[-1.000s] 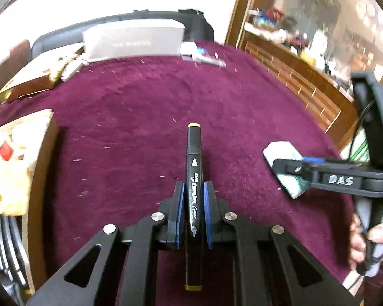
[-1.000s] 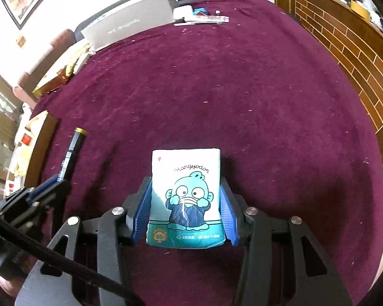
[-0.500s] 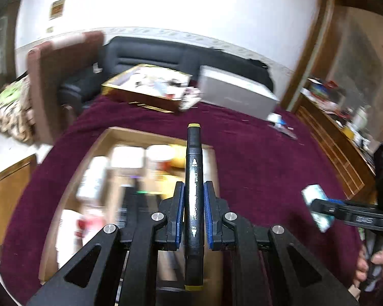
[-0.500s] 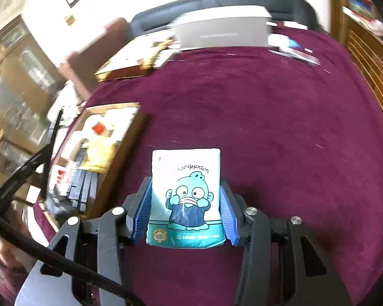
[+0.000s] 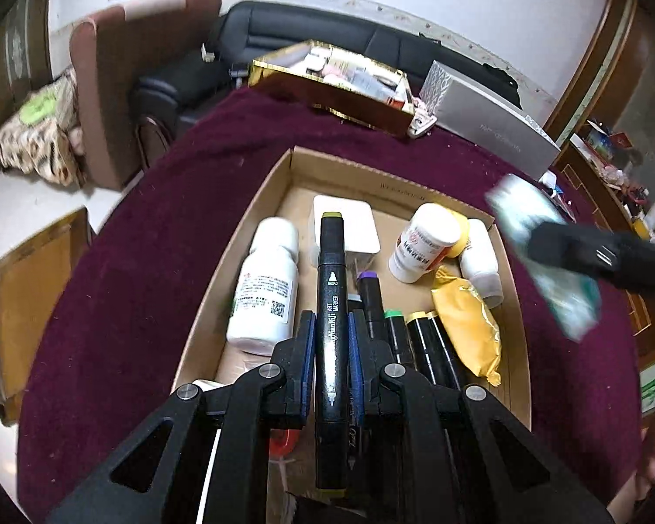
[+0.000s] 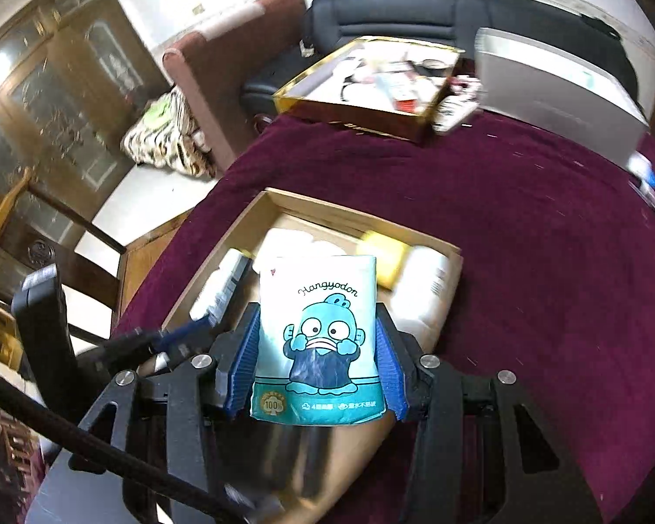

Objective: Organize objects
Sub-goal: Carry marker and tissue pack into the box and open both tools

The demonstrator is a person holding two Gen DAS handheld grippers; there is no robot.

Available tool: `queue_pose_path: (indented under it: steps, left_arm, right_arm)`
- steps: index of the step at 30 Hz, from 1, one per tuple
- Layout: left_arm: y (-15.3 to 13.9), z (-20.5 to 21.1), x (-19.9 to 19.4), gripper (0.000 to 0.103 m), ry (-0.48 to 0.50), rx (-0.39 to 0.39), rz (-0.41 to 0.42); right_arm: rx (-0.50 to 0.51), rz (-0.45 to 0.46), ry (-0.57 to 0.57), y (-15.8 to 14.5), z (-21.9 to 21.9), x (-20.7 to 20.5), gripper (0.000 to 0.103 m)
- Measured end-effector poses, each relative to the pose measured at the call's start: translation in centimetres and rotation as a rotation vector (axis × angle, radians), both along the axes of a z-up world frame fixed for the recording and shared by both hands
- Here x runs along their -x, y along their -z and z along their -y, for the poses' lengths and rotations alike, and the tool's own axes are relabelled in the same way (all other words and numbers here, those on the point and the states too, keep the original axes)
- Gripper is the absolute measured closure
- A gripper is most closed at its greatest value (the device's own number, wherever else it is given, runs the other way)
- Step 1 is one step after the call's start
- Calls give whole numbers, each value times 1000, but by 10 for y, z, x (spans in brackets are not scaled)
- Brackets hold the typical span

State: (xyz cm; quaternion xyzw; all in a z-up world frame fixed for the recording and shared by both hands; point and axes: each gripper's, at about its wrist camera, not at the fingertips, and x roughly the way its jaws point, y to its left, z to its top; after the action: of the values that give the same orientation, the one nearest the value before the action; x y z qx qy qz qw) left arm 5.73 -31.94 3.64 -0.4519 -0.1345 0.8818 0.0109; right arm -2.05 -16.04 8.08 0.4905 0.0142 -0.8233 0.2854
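The left gripper [image 5: 331,351] is clamped on a black art marker with olive-yellow end caps [image 5: 331,305], which stands lengthwise between the blue pads at the lower centre of the left wrist view, its far cap over the open brown cardboard tray [image 5: 262,201]. The tray's near-left wall and far wall show plainly; bare cardboard floor lies along the far wall, while the rest is crowded — a white pill bottle lying on its side [image 5: 266,288] at the left, a white square box [image 5: 346,229] behind the marker tip, a second white bottle with a printed label [image 5: 423,246] at upper right, a crumpled yellow packet [image 5: 467,332] near the right wall, and a row of black markers [image 5: 419,340] partly hidden under the gripper. The right gripper [image 6: 316,351] is closed on a teal and white tissue pack printed with a blue cartoon fish [image 6: 318,332], held upright over the tray's near end in the lower centre of the right wrist view; in the left view the pack is a blur at the right edge. The tray sits on a dark maroon cloth-covered table [image 5: 153,240] with wide open cloth on both sides. A gold-edged box of clutter [image 5: 332,83] and a long grey carton [image 5: 493,126] lie at the far rim, a black sofa [image 5: 310,30] behind them. The tray contents in the right view are motion-blurred.
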Motion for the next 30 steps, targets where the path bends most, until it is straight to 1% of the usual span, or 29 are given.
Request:
queue_pose_path:
  steps: [5, 10, 15, 18, 23, 25, 30]
  left_arm:
    - [5, 8, 3, 92, -7, -38, 13]
    - [10, 18, 3, 91, -11, -85, 21]
    - [10, 20, 6, 91, -12, -118, 21]
    - [11, 22, 7, 91, -13, -137, 20]
    - [12, 25, 10, 91, -14, -151, 19]
    - [12, 25, 10, 91, -15, -154, 19]
    - [13, 25, 10, 91, -21, -144, 18]
  right_arm:
    - [-47, 24, -20, 15, 49, 30, 55]
    - [-126, 30, -42, 32, 79, 48, 55]
    - [-184, 8, -49, 43, 94, 57, 55]
    - [-220, 1, -35, 48, 94, 62, 55]
    - [-229, 52, 7, 60, 81, 65, 55]
    - [-206, 81, 26, 65, 74, 65, 55]
    - [-167, 106, 78, 66, 61, 73, 53]
